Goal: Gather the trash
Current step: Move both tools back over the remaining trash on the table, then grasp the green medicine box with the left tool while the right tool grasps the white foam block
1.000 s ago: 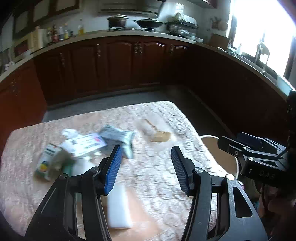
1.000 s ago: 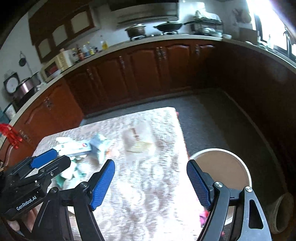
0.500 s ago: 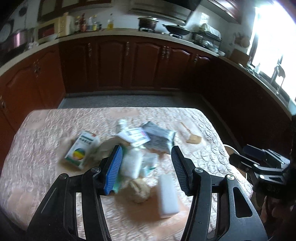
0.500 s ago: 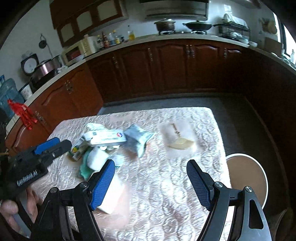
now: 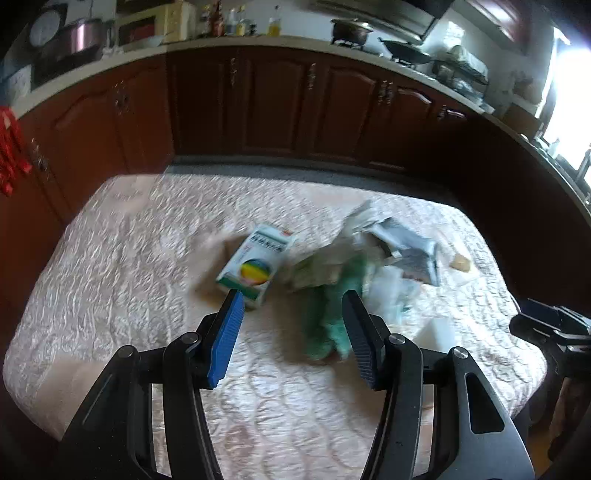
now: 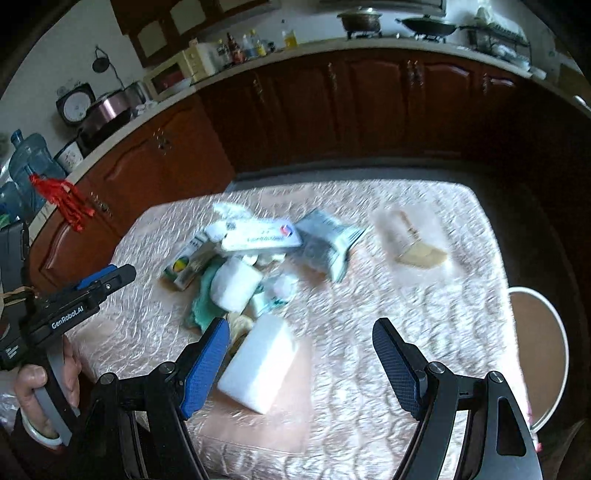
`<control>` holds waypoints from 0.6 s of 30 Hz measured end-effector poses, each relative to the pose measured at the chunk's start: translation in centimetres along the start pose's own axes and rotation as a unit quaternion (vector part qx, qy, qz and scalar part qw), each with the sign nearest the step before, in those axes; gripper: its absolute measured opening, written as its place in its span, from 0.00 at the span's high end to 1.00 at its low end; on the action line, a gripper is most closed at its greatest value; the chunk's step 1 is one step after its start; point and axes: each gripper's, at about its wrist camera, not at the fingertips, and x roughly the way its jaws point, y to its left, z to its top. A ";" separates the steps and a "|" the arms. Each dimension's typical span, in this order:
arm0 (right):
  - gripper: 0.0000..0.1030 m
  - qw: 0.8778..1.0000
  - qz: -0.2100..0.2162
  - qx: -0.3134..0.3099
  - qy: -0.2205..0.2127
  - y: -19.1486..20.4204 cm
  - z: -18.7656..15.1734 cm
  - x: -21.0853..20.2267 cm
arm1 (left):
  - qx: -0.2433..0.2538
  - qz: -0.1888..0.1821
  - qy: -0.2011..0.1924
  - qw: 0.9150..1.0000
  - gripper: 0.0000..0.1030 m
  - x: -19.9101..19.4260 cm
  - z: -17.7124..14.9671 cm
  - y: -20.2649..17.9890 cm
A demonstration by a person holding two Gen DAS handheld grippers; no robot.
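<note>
Your left gripper (image 5: 291, 332) hangs spread and empty, the green-and-white carton (image 5: 255, 266) at its eleven o'clock. Your right gripper (image 6: 299, 365) is spread wide, holding nothing, above the white block (image 6: 258, 363) on the table (image 6: 424, 332).

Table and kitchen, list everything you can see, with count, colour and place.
Table: one, pale patterned cover, centre.
Carton: one, white and green, left of pile.
Green cloth: one, in the pile, near edge.
White block: one, nearest the right gripper.
White wad: one, on the pile.
Flat box: one, white, top of pile.
Grey packet: one, right of pile.
Clear bag: one, tan contents, apart on the right.
Bin: one, white rim, beside the table's right edge.
Cabinets: dark red-brown, along the walls.
Pot: one, on the stove.
Wok: one, black, beside pot.
Left gripper: open, empty, over the pile.
Right gripper: open, empty.
</note>
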 end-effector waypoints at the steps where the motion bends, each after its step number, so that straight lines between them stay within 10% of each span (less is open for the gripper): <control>1: 0.25 1.000 0.003 0.001 0.006 0.2 0.0 0.4 | -0.005 0.001 0.003 1.000 0.48 0.4 -0.1 0.6; 18: 0.25 0.996 0.017 0.009 0.087 1.6 -1.0 7.0 | 0.058 0.022 0.081 0.995 0.48 10.7 1.7 2.2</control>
